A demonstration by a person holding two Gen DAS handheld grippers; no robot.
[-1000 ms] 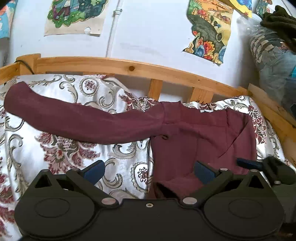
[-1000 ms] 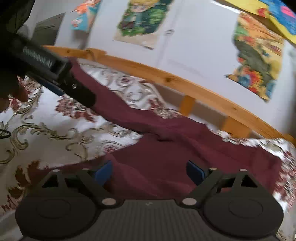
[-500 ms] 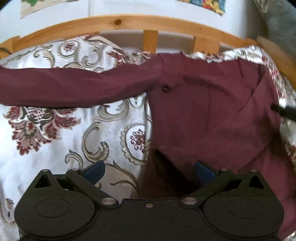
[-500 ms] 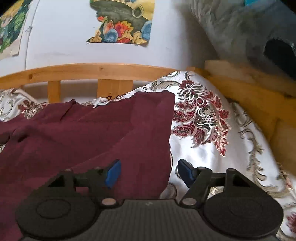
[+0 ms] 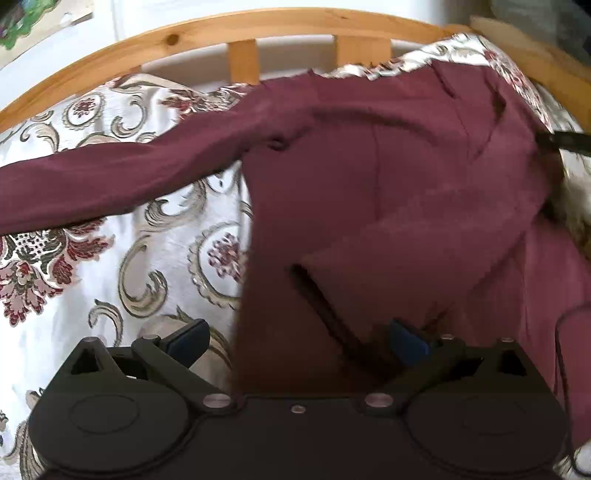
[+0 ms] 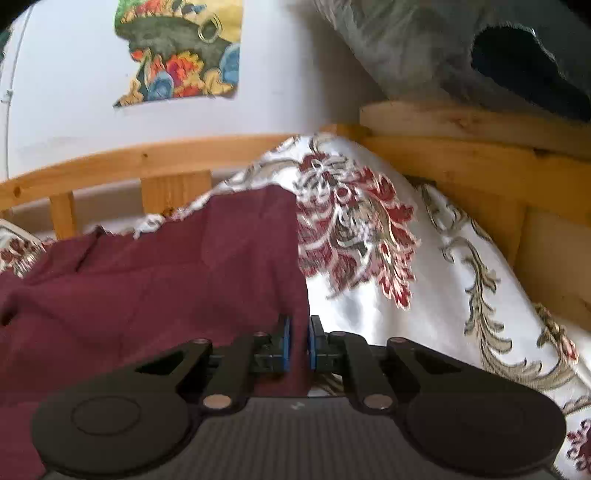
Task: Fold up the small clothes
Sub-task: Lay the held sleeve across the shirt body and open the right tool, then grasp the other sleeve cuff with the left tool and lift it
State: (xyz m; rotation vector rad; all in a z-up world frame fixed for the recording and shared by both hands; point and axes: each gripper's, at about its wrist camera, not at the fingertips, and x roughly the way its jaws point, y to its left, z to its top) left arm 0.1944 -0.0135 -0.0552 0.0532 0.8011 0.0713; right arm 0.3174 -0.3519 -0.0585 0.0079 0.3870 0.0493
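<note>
A maroon long-sleeved shirt [image 5: 369, 192] lies on a floral bedspread [image 5: 110, 258]. One sleeve [image 5: 92, 184] stretches out to the left; the other is folded across the body. My left gripper [image 5: 299, 341] is open, low over the shirt's left lower edge, one pad over the bedspread and one over the cloth. In the right wrist view my right gripper [image 6: 298, 343] is shut on the right side edge of the shirt [image 6: 166, 288]. The right gripper's finger shows at the right edge of the left wrist view [image 5: 565, 142].
A wooden bed rail [image 5: 240, 33] runs along the far side, with a white wall and posters [image 6: 181, 51] behind. A wooden side board [image 6: 461, 155] stands on the right with grey bundles [image 6: 424, 44] above it.
My right gripper has closed on the shirt's right edge. The left gripper has moved slightly closer over the shirt and stays open.
</note>
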